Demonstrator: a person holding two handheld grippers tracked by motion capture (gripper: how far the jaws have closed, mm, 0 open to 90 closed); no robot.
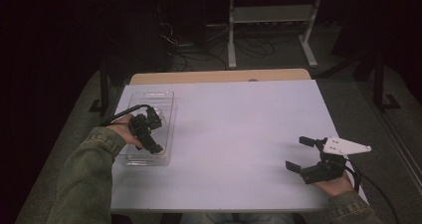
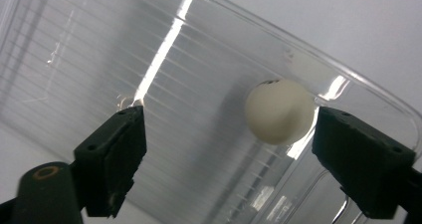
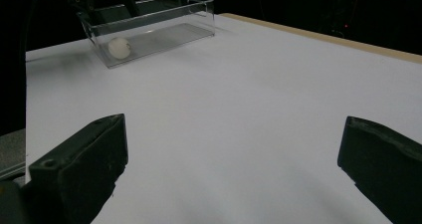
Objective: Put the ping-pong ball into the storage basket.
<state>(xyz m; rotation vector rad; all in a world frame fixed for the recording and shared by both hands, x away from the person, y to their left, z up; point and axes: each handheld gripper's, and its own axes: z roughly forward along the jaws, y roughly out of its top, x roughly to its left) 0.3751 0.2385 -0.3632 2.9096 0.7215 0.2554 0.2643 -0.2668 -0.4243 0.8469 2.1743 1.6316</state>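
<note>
A: How many things were there, biggest first?

B: One table point(image 1: 234, 134), flat and rectangular, with a smooth white top and a wooden strip along its 12 o'clock edge. One bin point(image 1: 149, 95), a clear hard-plastic rectangular box with ribbed floor and rounded corners, sat at the table's 9 o'clock side. Two grippers, each black with two blocky jaws. One ball point(image 2: 279, 110), small, round, matte off-white.

A: Where was the ball?

B: Inside the bin, on its floor near a corner wall. In the right gripper view it lay at the bin's near end point(image 3: 119, 48).

A: And the left gripper point(image 1: 149, 129)?

B: It hung over the bin, released: jaws spread wide, the ball lying beyond them near the 3 o'clock jaw; whether it touched I couldn't tell.

A: The right gripper point(image 1: 301, 154)?

B: At the table's 4 o'clock, jaws spread, nothing between them.
</note>
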